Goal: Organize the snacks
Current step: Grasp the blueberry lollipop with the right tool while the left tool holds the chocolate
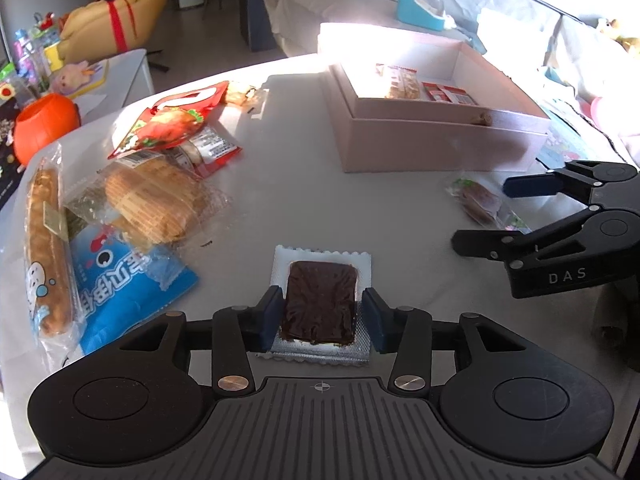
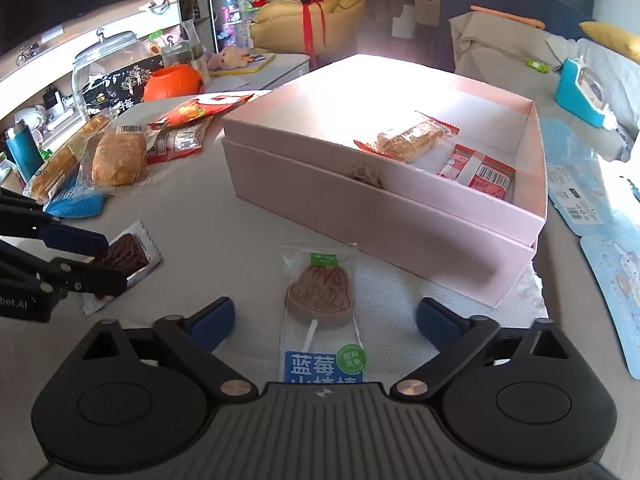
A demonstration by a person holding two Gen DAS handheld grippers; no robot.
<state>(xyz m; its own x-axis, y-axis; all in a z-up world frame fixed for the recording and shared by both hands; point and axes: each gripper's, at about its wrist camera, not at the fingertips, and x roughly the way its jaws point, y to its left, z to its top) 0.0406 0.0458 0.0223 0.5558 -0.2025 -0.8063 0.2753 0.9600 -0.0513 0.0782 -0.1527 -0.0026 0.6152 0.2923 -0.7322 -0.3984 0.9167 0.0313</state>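
Now my left gripper [image 1: 320, 316] brackets a dark chocolate slab [image 1: 320, 292] in crinkle-edged silver wrap; whether its pads press, I cannot tell.

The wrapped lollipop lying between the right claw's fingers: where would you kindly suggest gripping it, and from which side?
Grip the lollipop across its thick head, coming down from above; the right claw already straddles it. It lies flat, stick toward the camera, and the head looks the firmest part.
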